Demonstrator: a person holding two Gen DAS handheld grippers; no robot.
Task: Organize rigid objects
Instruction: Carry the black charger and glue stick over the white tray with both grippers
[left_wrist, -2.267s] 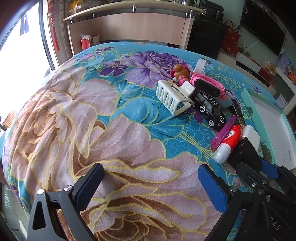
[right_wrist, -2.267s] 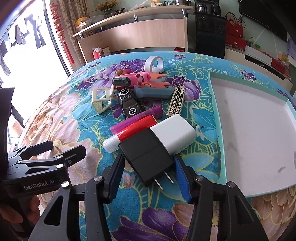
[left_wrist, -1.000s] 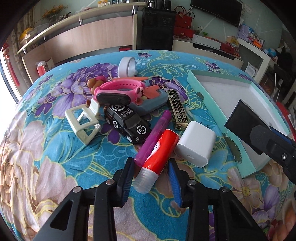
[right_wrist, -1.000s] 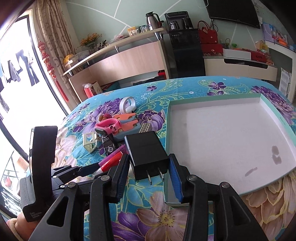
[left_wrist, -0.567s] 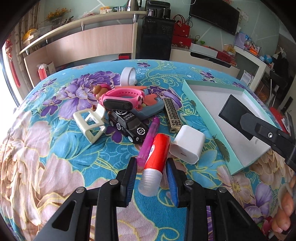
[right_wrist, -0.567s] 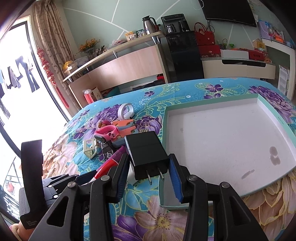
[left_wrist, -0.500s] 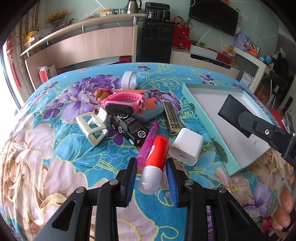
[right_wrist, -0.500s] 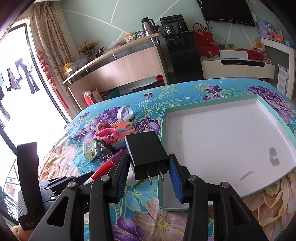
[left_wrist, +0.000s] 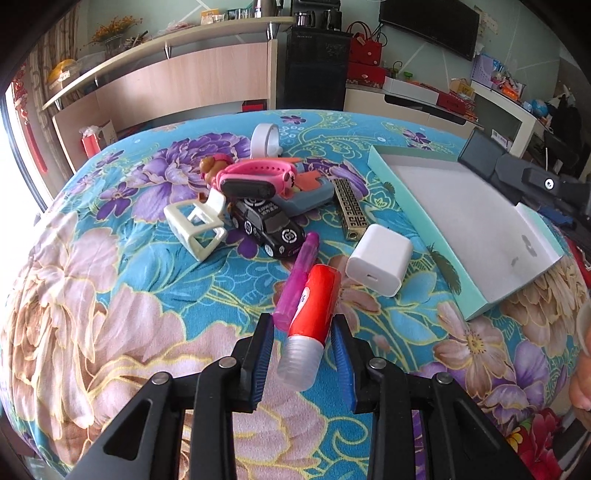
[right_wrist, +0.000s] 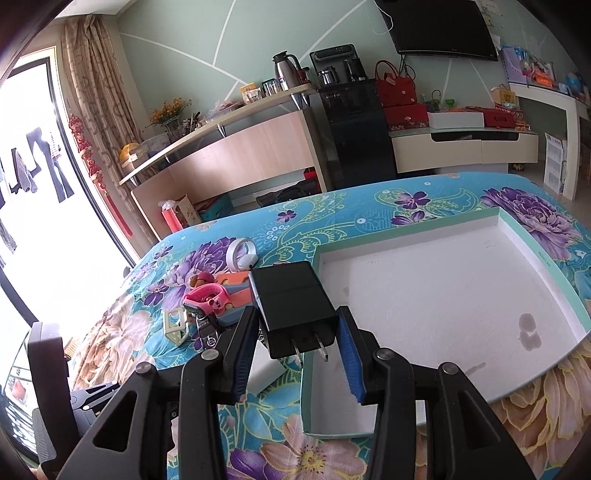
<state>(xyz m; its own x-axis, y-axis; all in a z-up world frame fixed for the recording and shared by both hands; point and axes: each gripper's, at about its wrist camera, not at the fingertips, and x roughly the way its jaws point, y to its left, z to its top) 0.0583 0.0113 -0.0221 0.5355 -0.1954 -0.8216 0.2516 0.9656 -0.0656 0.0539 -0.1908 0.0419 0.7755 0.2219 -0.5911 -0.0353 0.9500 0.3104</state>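
While both claws hang over the flowered bedspread (left_wrist: 122, 295), each has sth clamped. Left claw (left_wrist: 303, 338) grips a red tube (left_wrist: 314, 299) w/ a clear ribbed cap, pads squeezing its lower body; cap end points back at the claw, red end points away. Just left of the tube, touching it, lies a purple pen (left_wrist: 297, 282), outside the grip. Ahead & right of that claw sits a white charger cube (left_wrist: 378, 260); further ahead, a black toy car (left_wrist: 267, 229), cream clip (left_wrist: 197, 225), pink watch (left_wrist: 255, 181) & brass bar (left_wrist: 351, 210) bunched together. Right claw (right_wrist: 295, 345) grasps a black plug adapter (right_wrist: 291, 306), prongs facing the claw, right at the near-left corner of the white tray (right_wrist: 436, 291) w/ a teal rim.
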